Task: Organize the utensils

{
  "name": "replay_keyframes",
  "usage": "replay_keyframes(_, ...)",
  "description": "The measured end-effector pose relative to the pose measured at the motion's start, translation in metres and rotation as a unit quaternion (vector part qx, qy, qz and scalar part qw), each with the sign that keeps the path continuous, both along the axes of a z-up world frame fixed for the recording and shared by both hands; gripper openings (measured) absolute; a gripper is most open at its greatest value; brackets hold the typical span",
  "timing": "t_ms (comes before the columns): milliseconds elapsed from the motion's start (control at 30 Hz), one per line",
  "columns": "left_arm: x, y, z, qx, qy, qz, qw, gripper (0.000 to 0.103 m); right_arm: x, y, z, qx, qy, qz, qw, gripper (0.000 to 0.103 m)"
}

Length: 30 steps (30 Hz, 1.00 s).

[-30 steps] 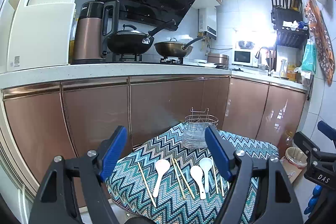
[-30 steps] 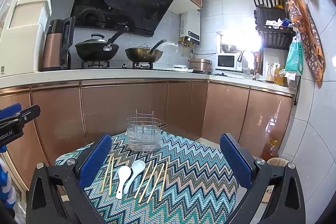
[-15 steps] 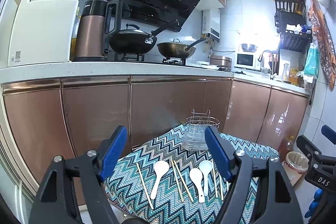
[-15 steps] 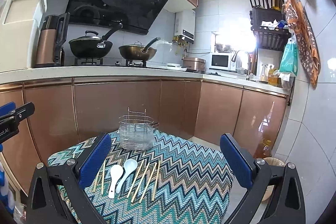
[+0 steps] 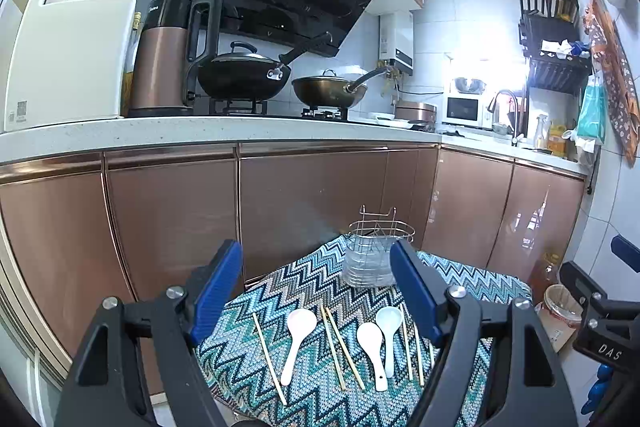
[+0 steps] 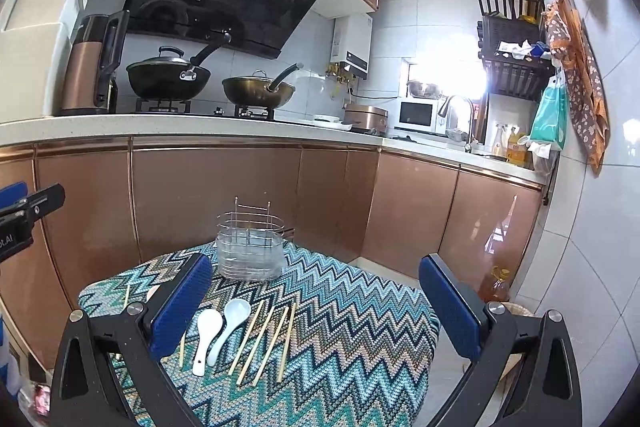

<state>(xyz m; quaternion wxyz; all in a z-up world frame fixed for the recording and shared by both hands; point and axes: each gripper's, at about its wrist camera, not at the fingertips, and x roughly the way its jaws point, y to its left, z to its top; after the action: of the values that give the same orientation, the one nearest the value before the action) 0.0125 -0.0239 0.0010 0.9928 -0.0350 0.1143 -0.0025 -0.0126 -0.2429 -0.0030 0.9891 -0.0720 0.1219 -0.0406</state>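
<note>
Three white ceramic soup spoons (image 5: pixel 298 343) and several thin pale wooden chopsticks (image 5: pixel 340 347) lie flat in a loose row, handles toward the viewer, on the near half of the small desk under a blue-green zigzag woven cloth (image 6: pixel 352 311); laid out singly like this, each seems meant to be picked up one at a time. Behind them, at the far edge of the desk, stands the likely destination: a wire utensil holder with a clear plastic cup base (image 6: pixel 250 247), upright and apparently empty. In the right wrist view two spoons (image 6: pixel 218 331) lie side by side, with chopsticks (image 6: pixel 264 339) fanned just right of them. The left hand-held gripper (image 5: pixel 316 291) hangs above the row with its blue pads spread wide and nothing between them; the right hand-held gripper (image 6: pixel 316 307) is likewise spread wide and holding nothing. Nothing lies between utensils and holder. Beyond the desk run copper-coloured cabinet doors (image 5: pixel 312 203), well apart; an amber oil bottle (image 6: pixel 494 285) stands on the floor to the right.
</note>
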Motion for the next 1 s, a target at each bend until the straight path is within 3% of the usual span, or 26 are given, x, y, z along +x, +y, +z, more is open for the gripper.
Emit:
replay_keyframes(400,0.032,0.024,0.011,0.007,0.020,0.031,0.9993,0.081,0.020,-0.026,0.007,0.042,-0.014,0.051,0.998,0.103)
replay_keyframes(667,0.092,0.049,-0.025,-0.030,0.122,-0.008,0.9921,0.081,0.078,-0.043,-0.018,0.071,0.078,0.101,0.989,0.103)
replay_keyframes(867,0.130,0.048,-0.064,-0.067,0.197,-0.070,0.9756,0.080,0.119,-0.054,-0.048,0.092,0.137,0.112,0.980,0.103)
replay_keyframes(1000,0.154,0.042,-0.091,-0.111,0.259,-0.117,0.9526,0.077,0.142,-0.063,-0.069,0.110,0.178,0.124,0.970,0.103)
